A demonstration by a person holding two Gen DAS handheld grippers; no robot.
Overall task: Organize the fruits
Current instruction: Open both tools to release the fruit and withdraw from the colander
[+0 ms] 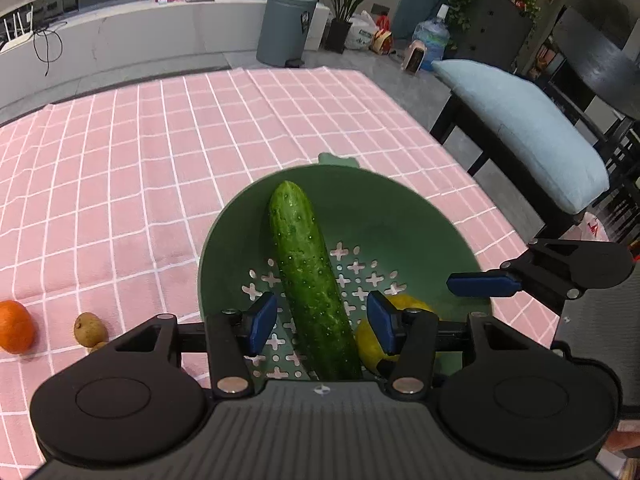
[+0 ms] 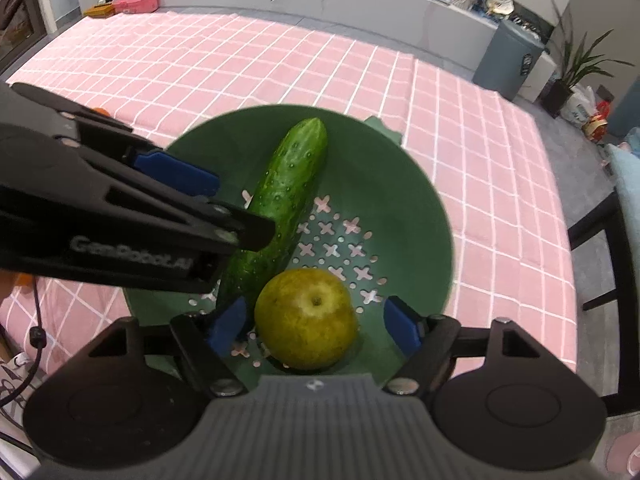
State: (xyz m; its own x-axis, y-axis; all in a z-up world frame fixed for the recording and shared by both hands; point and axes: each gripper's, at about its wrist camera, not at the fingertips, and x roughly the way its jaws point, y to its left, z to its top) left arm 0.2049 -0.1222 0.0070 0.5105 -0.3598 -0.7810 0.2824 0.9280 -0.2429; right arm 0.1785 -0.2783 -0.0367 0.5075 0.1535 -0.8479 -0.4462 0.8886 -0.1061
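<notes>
A green strainer bowl (image 1: 400, 200) (image 2: 380, 200) sits on the pink checked tablecloth. In it a cucumber (image 1: 304, 264) (image 2: 288, 184) lies lengthwise beside a yellow-green pear (image 2: 306, 320) (image 1: 412, 304). My left gripper (image 1: 322, 322) straddles the cucumber's near half with a gap on each side, so it is open. My right gripper (image 2: 315, 327) is open around the pear, its pads clear of the fruit. One of the right gripper's fingers (image 1: 482, 284) reaches over the bowl's right rim. The left gripper's fingers (image 2: 176, 174) hang over the cucumber from the left.
An orange (image 1: 14, 332) and a small brown fruit (image 1: 90, 328) lie on the cloth left of the bowl. A dark bench with a light blue cushion (image 1: 520, 132) stands past the table's right edge. A grey bin (image 1: 286, 28) is on the floor beyond.
</notes>
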